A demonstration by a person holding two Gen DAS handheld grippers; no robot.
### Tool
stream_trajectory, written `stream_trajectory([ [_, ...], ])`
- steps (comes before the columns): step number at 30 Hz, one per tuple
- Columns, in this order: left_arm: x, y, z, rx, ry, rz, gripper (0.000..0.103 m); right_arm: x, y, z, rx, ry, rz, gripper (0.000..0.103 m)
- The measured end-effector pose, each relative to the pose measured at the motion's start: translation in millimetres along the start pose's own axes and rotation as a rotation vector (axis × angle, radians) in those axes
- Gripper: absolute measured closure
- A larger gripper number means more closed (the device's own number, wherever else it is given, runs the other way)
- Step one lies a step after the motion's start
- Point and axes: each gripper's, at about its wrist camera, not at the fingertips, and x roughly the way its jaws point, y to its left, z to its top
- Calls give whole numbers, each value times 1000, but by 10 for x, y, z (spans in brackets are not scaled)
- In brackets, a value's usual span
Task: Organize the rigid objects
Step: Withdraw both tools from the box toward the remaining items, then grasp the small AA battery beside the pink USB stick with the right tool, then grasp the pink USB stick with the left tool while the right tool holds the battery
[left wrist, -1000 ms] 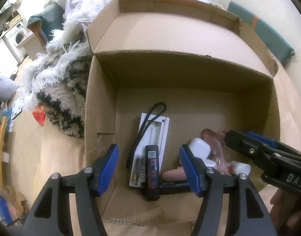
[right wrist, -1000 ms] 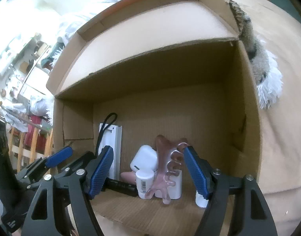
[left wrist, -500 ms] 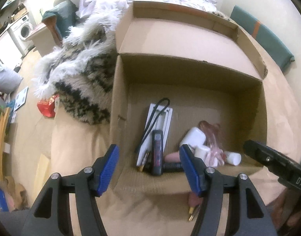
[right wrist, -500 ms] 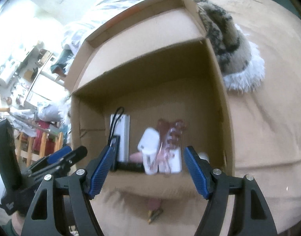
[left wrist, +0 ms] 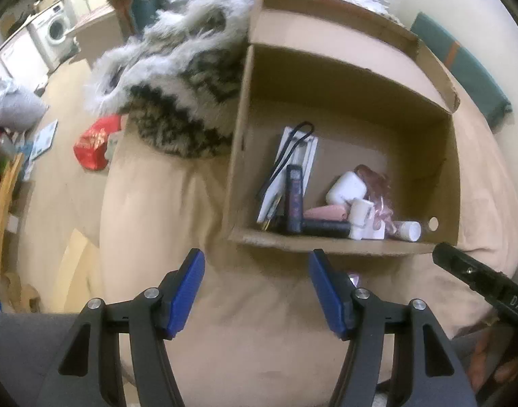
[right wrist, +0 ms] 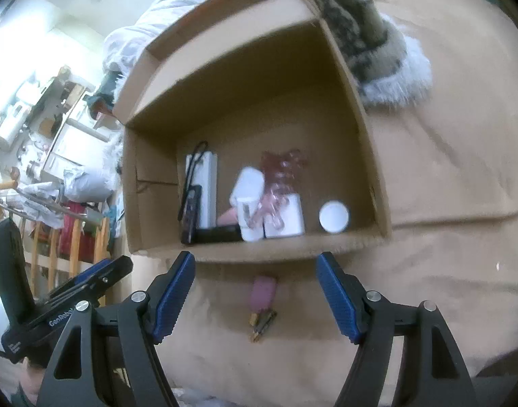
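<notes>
Beige bedding [right wrist: 445,271] carried the cardboard box [right wrist: 357,108]; just outside its near wall lay a pink case [right wrist: 262,292] (light and stiff, I judged; best gripped across its flat sides). Left gripper [left wrist: 257,291] and right gripper [right wrist: 255,293] hung apart, empty.

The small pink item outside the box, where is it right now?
In the right wrist view the pink item lies on the beige cover, just before the cardboard box, between the open right gripper fingers.

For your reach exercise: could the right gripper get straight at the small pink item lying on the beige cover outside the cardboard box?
Probably yes. The right gripper is open and empty, the pink item lies between its fingers on the cover, outside the cardboard box, and nothing covers it.
</notes>
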Motion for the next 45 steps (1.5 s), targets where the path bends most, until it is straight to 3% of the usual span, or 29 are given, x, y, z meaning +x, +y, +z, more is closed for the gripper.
stream_trajectory([
  [4, 99, 81, -93, -33, 21, 1, 42, 138, -53, -100, 21, 55, -20, 25],
  [9, 244, 182, -174, -64, 49, 21, 42, 552, -19, -287, -7, 225, -81, 25],
  [14, 283, 252, -153, -102, 74, -10, 42, 1062, 347, -540, -322, 409, -225, 25],
  [16, 270, 268, -152, -113, 72, -19, 42, 1177, 456, -621, -436, 442, -263, 25],
  [19, 265, 266, -156, -115, 78, -33, 42, 1268, 531, -663, -543, 451, -287, 25],
  [23, 259, 227, -148, -111, 84, -53, 42, 1301, 578, -689, -584, 448, -276, 26],
  [25, 254, 208, -146, -103, 80, -53, 42, 1298, 604, -714, -606, 440, -276, 37],
  [27, 260, 186, -150, -96, 81, -54, 42, 1272, 655, -743, -632, 427, -264, 62],
  [29, 270, 174, -160, -90, 85, -56, 42, 1244, 676, -748, -635, 420, -253, 75],
  [32, 283, 147, -180, -75, 87, -49, 42, 1213, 667, -747, -623, 418, -245, 83],
  [39, 364, 95, -217, -55, 107, -37, 42, 1072, 483, -622, -543, 391, -251, 92],
  [45, 444, 9, -247, -20, 122, -25, 42, 1046, 275, -533, -432, 390, -285, 91],
])
